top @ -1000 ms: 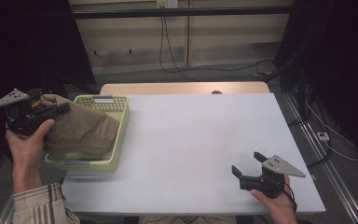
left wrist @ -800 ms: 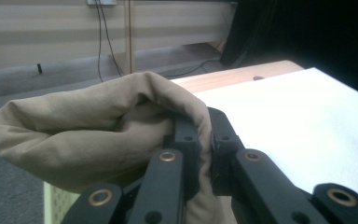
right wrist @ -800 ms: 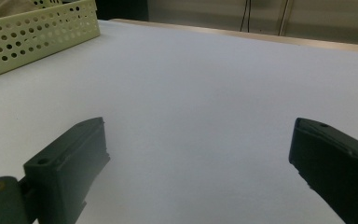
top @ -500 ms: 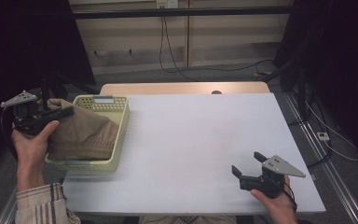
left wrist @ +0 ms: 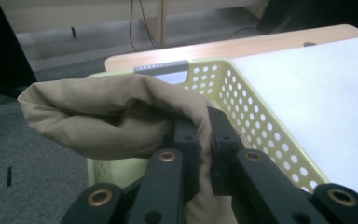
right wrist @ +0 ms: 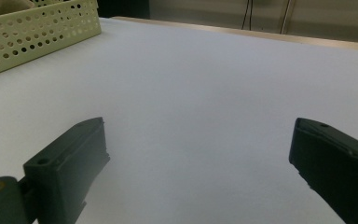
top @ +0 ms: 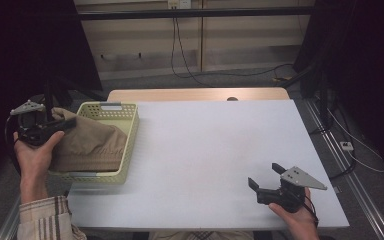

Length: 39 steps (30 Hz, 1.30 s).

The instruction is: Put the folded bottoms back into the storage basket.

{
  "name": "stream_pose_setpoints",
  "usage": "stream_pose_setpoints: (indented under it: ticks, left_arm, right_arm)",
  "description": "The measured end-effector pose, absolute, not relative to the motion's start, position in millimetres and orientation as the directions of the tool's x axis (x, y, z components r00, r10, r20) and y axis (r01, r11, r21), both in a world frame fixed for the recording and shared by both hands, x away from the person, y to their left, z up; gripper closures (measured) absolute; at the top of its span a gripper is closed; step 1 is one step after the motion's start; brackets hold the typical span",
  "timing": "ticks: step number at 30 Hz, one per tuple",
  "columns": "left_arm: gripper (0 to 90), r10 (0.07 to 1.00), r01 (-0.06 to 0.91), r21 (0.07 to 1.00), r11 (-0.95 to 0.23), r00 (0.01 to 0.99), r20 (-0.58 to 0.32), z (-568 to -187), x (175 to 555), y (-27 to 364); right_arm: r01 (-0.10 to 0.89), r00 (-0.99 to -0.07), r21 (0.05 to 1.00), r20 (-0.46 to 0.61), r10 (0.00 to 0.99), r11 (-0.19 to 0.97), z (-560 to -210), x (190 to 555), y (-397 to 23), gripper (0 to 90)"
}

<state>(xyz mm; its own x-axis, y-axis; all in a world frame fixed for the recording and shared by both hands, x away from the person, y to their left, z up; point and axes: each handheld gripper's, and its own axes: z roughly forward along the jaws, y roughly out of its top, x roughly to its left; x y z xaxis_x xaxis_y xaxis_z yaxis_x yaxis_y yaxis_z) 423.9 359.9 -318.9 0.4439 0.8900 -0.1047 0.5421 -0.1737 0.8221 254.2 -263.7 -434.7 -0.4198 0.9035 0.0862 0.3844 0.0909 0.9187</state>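
Two grippers split the work: your left gripper (left wrist: 204,140) pinches the tan cloth (top: 87,145) at the basket's (top: 130,145) nine-o'clock rim for lifting, while your right gripper (top: 266,179) waits wide open, empty, over the counter (top: 215,150).

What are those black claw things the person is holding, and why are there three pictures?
They are hand-held grippers, like big tongs. One picture comes from a camera above the white table; the other two come from small cameras riding on each gripper. The left gripper is pinched shut on a tan cloth that lies bunched in a pale yellow basket with holes in its sides. The right gripper rests near the table's front edge, with its jaws wide open and nothing between them.
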Motion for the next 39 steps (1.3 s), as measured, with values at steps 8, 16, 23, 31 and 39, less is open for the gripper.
stream_pose_setpoints:
  ticks: [8, 16, 23, 31, 39]
  left_arm:
    - [84.9, 0.867, 0.543, 0.818, -0.189, 0.484, -0.121, -328, 433, 351]
    - [84.8, 0.903, 0.604, 0.77, -0.207, 0.421, -0.087, -342, 439, 356]
    - [84.8, 0.914, 0.619, 0.756, -0.211, 0.4, -0.073, -348, 444, 356]
    - [84.9, 0.917, 0.612, 0.763, -0.208, 0.393, -0.065, -358, 453, 348]
    - [84.9, 0.933, 0.662, 0.713, -0.229, 0.358, -0.034, -365, 455, 353]
  right_arm:
    - [0.383, -0.42, 0.919, 0.084, 0.903, 0.093, -435, 254, -264, 4.0]
    - [0.383, -0.419, 0.919, 0.084, 0.904, 0.092, -435, 254, -265, 3.9]
    - [0.384, -0.421, 0.918, 0.084, 0.903, 0.094, -435, 255, -264, 4.0]
    - [0.385, -0.424, 0.918, 0.084, 0.902, 0.095, -435, 254, -263, 4.0]
    - [0.383, -0.422, 0.919, 0.081, 0.903, 0.097, -435, 254, -264, 4.1]
